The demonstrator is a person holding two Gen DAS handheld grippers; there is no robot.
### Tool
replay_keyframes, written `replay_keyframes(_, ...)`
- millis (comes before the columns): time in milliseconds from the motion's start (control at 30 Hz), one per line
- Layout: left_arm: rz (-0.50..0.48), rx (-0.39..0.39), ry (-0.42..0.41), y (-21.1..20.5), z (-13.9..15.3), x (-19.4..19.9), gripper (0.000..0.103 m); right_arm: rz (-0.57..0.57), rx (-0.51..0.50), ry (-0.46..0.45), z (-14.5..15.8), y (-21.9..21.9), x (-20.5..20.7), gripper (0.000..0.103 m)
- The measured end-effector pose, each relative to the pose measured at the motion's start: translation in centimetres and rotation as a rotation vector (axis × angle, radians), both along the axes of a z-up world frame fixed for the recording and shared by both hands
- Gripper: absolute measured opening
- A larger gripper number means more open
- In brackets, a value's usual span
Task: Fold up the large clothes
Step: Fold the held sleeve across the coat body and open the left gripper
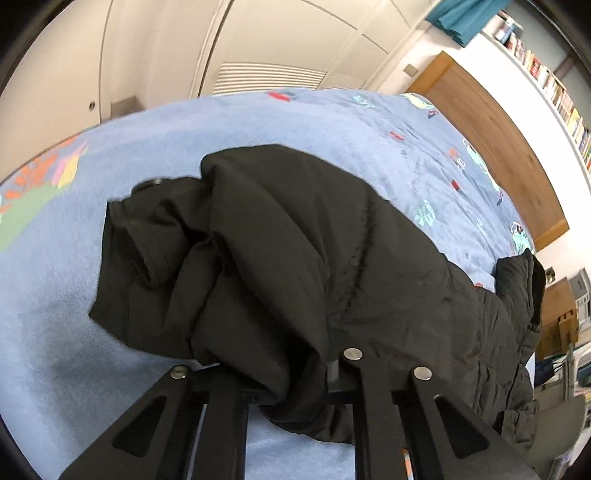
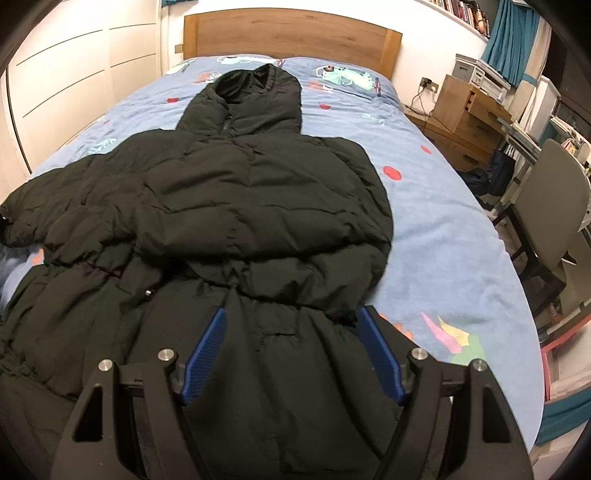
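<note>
We are pinching the black puffer jacket's (image 2: pixel 236 206) sleeve (image 1: pixel 258 258) in the left tongs (image 1: pixel 295 387), right tongs (image 2: pixel 291 354) gaping at 6 o'clock, folding barely begun.

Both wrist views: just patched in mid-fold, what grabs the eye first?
A big black hooded puffer jacket sprawls across the blue patterned bedspread, hood toward the wooden headboard. The right gripper hovers open over its hem, while the left gripper has a bunched sleeve draped over its fingers.
</note>
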State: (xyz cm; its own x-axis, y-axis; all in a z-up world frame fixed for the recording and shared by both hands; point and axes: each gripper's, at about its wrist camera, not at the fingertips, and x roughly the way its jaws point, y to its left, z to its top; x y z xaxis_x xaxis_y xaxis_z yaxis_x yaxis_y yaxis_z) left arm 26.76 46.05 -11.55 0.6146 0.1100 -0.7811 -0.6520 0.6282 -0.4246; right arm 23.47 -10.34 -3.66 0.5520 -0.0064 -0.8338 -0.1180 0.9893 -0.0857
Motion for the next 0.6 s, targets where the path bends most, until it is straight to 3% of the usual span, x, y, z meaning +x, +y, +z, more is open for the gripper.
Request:
replay_keyframes(300,-0.038,0.061,-0.033,-2.3,3.1,0.1,0.009,-0.036,-0.011,0.008,-0.4,-2.0,-0.3,0.073)
replay_keyframes(600,-0.173,0.146,-0.111,-8.3,8.8,1.7,0.008,-0.077,-0.029,-0.010,0.3,-4.4,-1.1,0.073)
